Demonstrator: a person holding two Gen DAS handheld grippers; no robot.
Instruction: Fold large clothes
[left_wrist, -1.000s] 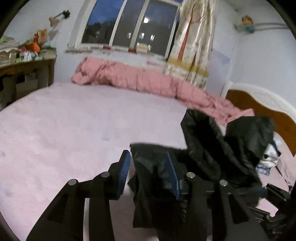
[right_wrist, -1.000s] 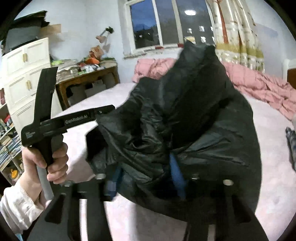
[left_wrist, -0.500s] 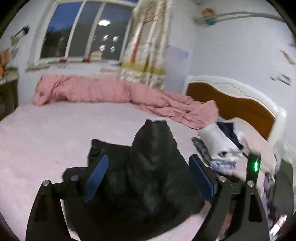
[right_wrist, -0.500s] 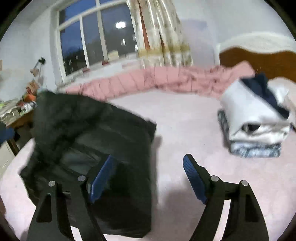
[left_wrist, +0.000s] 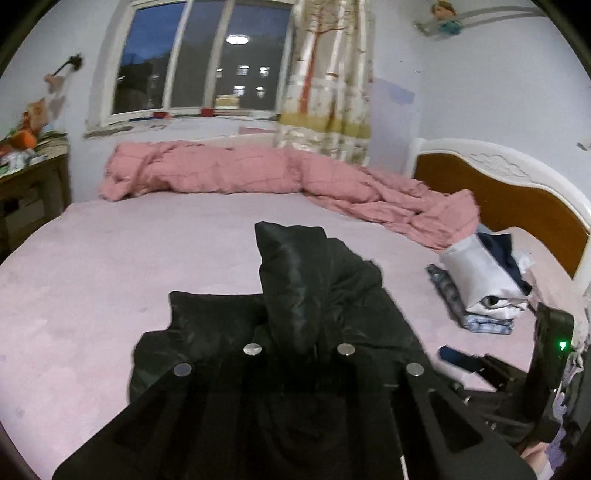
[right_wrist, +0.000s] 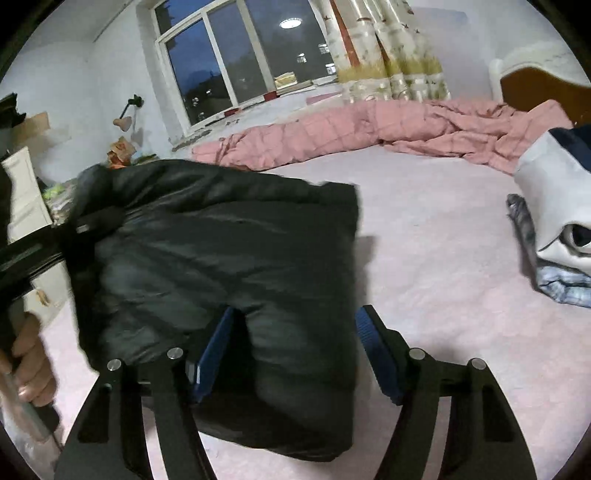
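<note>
A black puffy jacket (left_wrist: 314, 306) lies bunched and partly folded on the pink bed (left_wrist: 110, 280). In the left wrist view my left gripper (left_wrist: 297, 347) has its fingers close together and buried in the jacket's cloth, one fold standing up in front of them. In the right wrist view the jacket (right_wrist: 229, 251) fills the left half. My right gripper (right_wrist: 295, 350) is open, its blue pads (right_wrist: 373, 350) on either side of the jacket's near edge. The left gripper's handle and the hand (right_wrist: 29, 354) show at the left edge.
A rolled pink quilt (left_wrist: 258, 173) lies along the far side of the bed under the window. A stack of folded clothes (left_wrist: 480, 280) sits at the right by the wooden headboard (left_wrist: 509, 199). A cluttered desk (left_wrist: 26, 162) stands at the left.
My left gripper has closed from open onto the jacket. My right gripper stays open and has moved in over the jacket's near edge. The jacket has settled lower on the bed.
</note>
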